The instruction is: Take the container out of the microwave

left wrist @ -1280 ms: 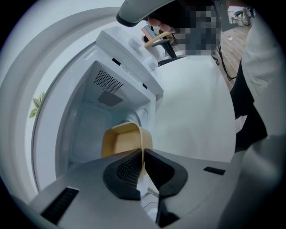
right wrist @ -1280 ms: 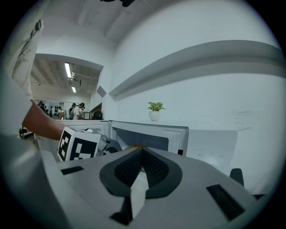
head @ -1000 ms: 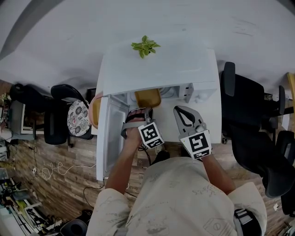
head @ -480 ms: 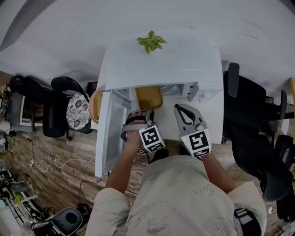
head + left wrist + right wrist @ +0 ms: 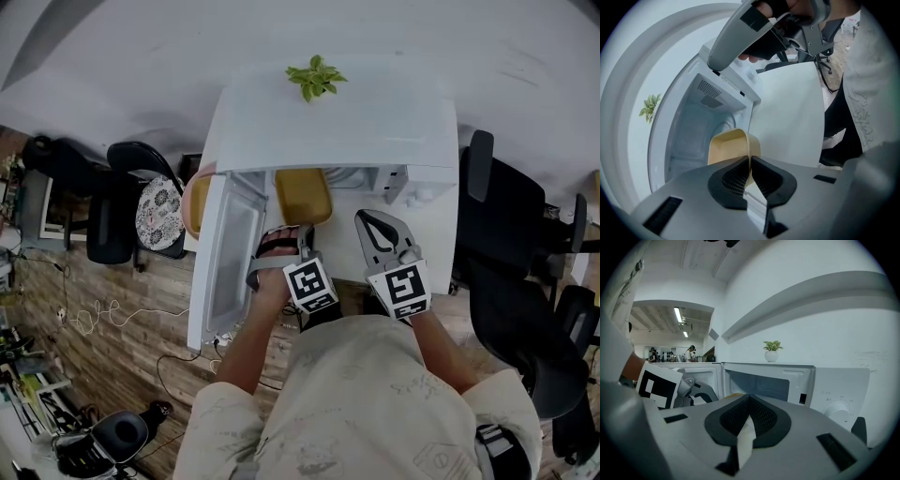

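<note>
A: The left gripper (image 5: 749, 161) has its jaws drawn in narrow on the near wall of the container (image 5: 729, 145), one pad inside the rim and one outside. That is a pinch on a thin edge, nothing more.

B: And where does the container sit?

A: In the mouth of the microwave (image 5: 328, 122), partly past the front edge, with the door (image 5: 225, 262) swung wide to the left. From the head view it is a tan, rounded tub with no lid.

B: How do you expect it to handle?

A: Light, I think. It looks like thin moulded plastic, and I see nothing heaped in it, though I cannot see its bottom. The wall is probably stiff enough to drag by but may flex under the pads. The surface looks smooth, so held at one point it could swing or slip once it leaves the floor of the microwave.

B: What about the right gripper (image 5: 749, 401)?

A: Its jaws are closed together on nothing, and it hangs in front of the microwave, to the right of the tub and clear of it.

B: So where would you take hold?

A: Deep on the near wall, as the left does now. If the tub tips, the right could open and take the right-hand rim.
</note>
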`<state>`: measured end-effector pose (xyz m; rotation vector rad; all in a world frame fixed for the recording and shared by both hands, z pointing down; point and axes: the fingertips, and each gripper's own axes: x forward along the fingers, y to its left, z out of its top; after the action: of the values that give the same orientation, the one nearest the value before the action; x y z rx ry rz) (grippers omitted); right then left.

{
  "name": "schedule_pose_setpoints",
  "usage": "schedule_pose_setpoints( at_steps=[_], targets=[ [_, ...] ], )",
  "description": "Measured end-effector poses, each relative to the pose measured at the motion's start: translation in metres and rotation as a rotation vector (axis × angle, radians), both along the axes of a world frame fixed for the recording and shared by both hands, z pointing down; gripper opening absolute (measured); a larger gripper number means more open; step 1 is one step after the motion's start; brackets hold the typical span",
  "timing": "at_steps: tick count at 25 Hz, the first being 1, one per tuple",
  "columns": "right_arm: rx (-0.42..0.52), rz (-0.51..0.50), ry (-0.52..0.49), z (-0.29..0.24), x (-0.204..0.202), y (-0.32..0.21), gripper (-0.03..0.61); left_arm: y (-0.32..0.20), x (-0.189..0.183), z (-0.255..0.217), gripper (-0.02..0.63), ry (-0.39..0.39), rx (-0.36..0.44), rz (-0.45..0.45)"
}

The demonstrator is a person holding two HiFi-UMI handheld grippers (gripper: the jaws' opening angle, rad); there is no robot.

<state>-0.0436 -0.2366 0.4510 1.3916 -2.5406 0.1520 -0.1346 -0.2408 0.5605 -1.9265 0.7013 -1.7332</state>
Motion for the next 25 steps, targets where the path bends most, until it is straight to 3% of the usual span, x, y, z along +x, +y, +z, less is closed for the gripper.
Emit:
schedule_pose_setpoints(
  at_steps=[25],
  targets=[
    [-0.029, -0.07, -0.088, 0.014, 0.039, 0.017, 0.014, 0.037, 0.021, -0.001, 0.023, -0.059, 0.006, -0.136]
  ],
)
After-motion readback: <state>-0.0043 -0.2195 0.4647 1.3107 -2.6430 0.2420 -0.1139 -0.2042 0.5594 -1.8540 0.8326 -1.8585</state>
